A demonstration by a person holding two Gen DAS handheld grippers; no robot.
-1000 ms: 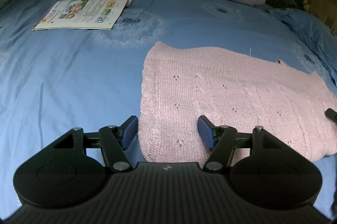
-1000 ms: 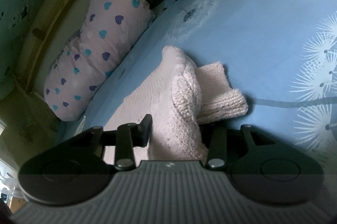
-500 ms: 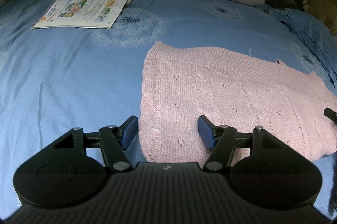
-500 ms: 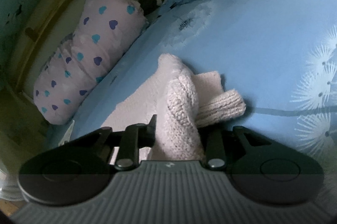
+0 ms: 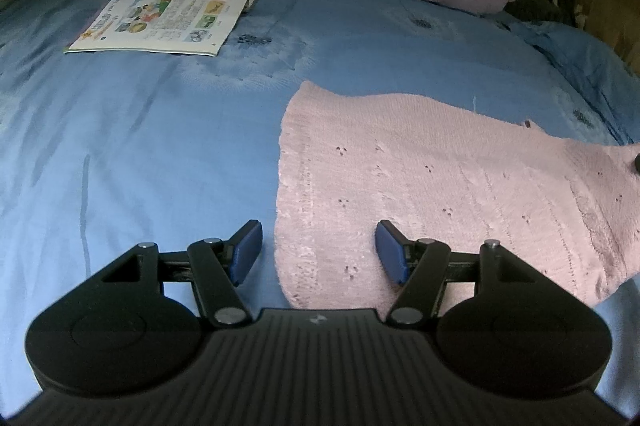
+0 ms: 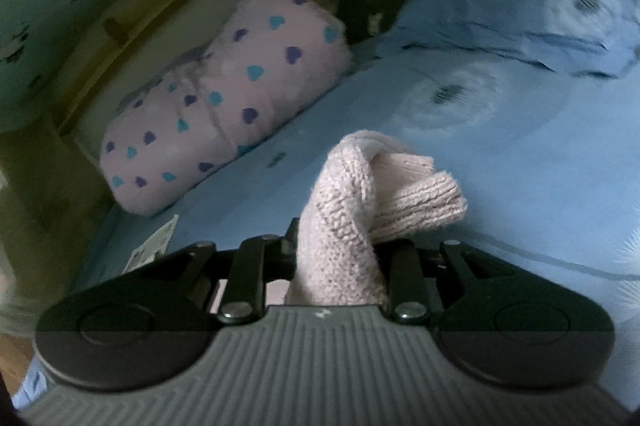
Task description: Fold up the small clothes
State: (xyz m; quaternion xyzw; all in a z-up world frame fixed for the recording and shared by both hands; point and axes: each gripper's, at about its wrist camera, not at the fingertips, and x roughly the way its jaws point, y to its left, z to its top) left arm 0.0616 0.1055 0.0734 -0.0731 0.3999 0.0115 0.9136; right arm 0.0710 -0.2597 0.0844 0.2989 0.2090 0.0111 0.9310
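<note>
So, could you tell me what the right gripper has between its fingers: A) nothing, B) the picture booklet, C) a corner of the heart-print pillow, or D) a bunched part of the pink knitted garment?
D: in the right wrist view the right gripper is closed on a bunched fold of the pink knitted garment, its ribbed cuff sticking out beside it.

The left black plastic two-finger tool [image 5: 318, 248] has a ribbed grey-black housing with a small pale logo at its front edge, flanked by two round black lobes with faint circular insets. Angled black link arms carry silver pivot screws and end in blue rectangular pads [image 5: 247, 250]. The right black tool [image 6: 334, 254] matches it: ribbed housing, round lobes, silver screws, black links.
</note>
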